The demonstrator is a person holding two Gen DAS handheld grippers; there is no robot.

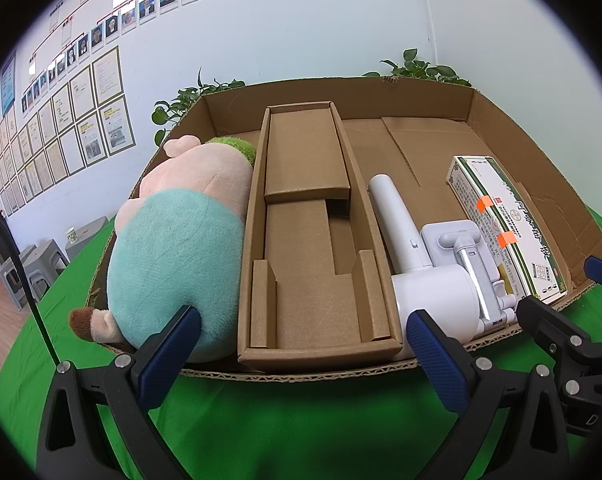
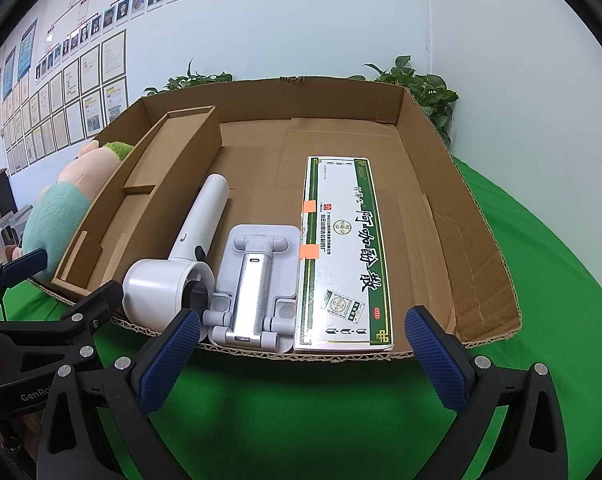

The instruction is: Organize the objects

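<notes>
A shallow cardboard tray (image 1: 429,96) (image 2: 453,216) lies on the green cloth. Inside it, from left to right, lie a plush pig (image 1: 181,248) (image 2: 57,216), a narrow open cardboard box (image 1: 313,240) (image 2: 149,200), a white hair dryer (image 1: 413,248) (image 2: 189,248), a folded white phone stand (image 1: 465,256) (image 2: 257,276) and a green-and-white medicine box (image 1: 505,220) (image 2: 343,252). My left gripper (image 1: 303,326) hangs open before the tray's near edge, in front of the narrow box. My right gripper (image 2: 303,328) is open too, facing the stand and the medicine box. Neither holds anything.
Green cloth (image 2: 549,280) covers the table around the tray. Potted plants (image 2: 425,88) stand behind the tray against a white wall with framed papers (image 1: 81,128). Grey stools (image 1: 33,272) are on the floor at the far left.
</notes>
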